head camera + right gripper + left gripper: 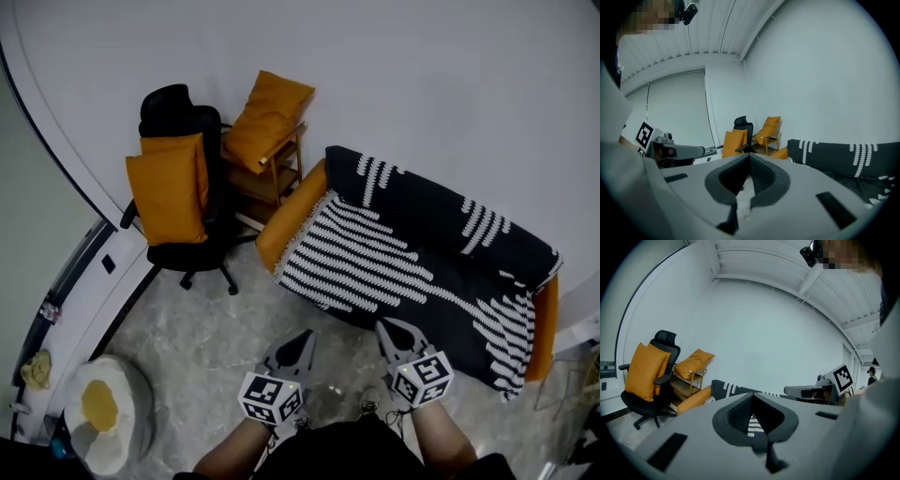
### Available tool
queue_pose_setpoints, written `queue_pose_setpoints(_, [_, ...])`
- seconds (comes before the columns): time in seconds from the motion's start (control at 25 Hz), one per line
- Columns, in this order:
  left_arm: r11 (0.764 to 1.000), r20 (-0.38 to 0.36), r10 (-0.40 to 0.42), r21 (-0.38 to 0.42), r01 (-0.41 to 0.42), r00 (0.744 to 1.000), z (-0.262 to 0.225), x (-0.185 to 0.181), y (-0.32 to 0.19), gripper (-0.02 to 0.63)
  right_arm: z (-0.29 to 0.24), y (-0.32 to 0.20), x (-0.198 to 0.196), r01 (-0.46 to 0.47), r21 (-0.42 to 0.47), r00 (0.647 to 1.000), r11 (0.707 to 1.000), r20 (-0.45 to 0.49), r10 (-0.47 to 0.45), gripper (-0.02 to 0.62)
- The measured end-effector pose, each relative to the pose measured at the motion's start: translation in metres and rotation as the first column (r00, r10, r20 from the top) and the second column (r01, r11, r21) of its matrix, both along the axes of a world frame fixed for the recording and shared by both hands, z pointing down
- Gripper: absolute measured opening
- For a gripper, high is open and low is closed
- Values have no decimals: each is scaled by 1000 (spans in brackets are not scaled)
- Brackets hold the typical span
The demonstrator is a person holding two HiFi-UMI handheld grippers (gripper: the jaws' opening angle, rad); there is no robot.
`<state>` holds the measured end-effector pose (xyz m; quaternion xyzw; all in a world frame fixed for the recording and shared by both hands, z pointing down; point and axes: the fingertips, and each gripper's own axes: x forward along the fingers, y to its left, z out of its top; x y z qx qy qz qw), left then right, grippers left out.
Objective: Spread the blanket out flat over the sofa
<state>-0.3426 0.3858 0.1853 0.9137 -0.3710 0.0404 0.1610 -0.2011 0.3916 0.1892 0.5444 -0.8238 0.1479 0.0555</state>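
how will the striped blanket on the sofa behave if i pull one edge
Probably floppy: the blanket follows the sofa backrest and seat and droops off the front. Likely to bunch where pulled, not slide whole; folds already show in it.

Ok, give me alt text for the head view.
A black-and-white blanket covers the back and seat of an orange sofa. Nearer the camera, the left claw and right claw hang shut and empty over the floor. A black office chair holding an orange cushion stands at left.
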Motion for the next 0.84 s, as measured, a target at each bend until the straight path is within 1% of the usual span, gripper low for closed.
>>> queue_pose_setpoints(0.36, [1000,6,-12,3,12,1000,0,11,4,6,4,1,12,10,-6,1000,1000,15,-10,3])
queue_pose_setpoints(0.84, [1000,4,-21,12,21,1000,-3,15,10,6,3,5,17,18,1,1000,1000,14,-18,3])
